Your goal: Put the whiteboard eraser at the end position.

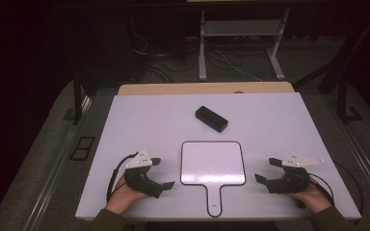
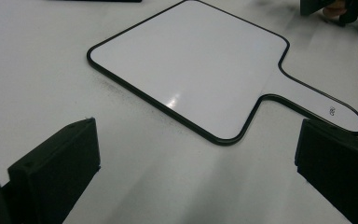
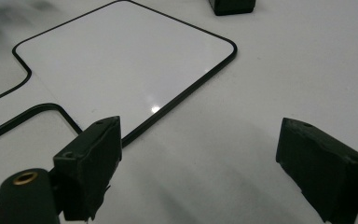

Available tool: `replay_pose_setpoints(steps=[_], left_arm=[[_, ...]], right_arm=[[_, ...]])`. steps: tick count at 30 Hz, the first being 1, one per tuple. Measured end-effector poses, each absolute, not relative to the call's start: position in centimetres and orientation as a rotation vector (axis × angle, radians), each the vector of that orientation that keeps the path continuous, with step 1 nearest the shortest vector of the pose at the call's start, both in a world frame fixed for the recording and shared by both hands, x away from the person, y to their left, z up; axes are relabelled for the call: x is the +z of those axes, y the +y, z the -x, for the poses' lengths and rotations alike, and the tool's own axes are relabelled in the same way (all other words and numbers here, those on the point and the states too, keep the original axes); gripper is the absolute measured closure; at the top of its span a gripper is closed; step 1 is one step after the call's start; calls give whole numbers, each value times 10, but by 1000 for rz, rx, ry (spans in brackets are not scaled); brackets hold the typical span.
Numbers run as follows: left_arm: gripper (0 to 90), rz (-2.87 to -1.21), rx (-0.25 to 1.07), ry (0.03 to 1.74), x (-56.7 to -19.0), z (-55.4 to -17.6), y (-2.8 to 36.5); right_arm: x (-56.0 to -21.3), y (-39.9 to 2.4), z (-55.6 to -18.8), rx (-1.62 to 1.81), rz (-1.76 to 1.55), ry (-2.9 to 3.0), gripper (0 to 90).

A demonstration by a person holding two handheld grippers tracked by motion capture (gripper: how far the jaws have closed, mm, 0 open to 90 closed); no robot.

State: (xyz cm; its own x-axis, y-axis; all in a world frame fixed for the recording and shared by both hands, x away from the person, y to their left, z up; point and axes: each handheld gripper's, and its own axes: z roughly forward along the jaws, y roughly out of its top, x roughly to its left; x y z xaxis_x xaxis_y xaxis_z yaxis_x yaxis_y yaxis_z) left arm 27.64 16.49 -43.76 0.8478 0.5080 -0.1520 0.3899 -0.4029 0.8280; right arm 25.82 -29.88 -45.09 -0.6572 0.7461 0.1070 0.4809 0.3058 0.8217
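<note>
High view, left side: my left gripper rests low on the white table, jaws apart and empty, pointing right toward the paddle-shaped whiteboard.
Left gripper view: between my two black jaws lies bare table; the whiteboard sits ahead and slightly right, near but not touching.
Centre: the whiteboard lies flat between my two grippers, long axis running from the far edge back toward me, handle at the near table edge.
Beyond it: a black eraser block lies askew, well apart from both grippers.
High view, right side: my right gripper mirrors the left, jaws apart, empty, pointing left at the board.
Right gripper view: the whiteboard corner runs just past my left-hand jaw.
Nearer hand: roughly even, judging by the high view; the handle is reachable from either side.
</note>
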Motion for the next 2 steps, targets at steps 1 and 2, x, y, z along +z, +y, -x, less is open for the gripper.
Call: replay_pose_setpoints(steps=[1, 2], left_arm=[[0, -2043, 152, 656, -438, -277, 165], [0, -2046, 153, 654, -438, -277, 165]], right_arm=[[-451, -299, -258, 1277, -1111, 2282, 129], [-451, -299, -258, 1275, -1109, 2282, 129]])
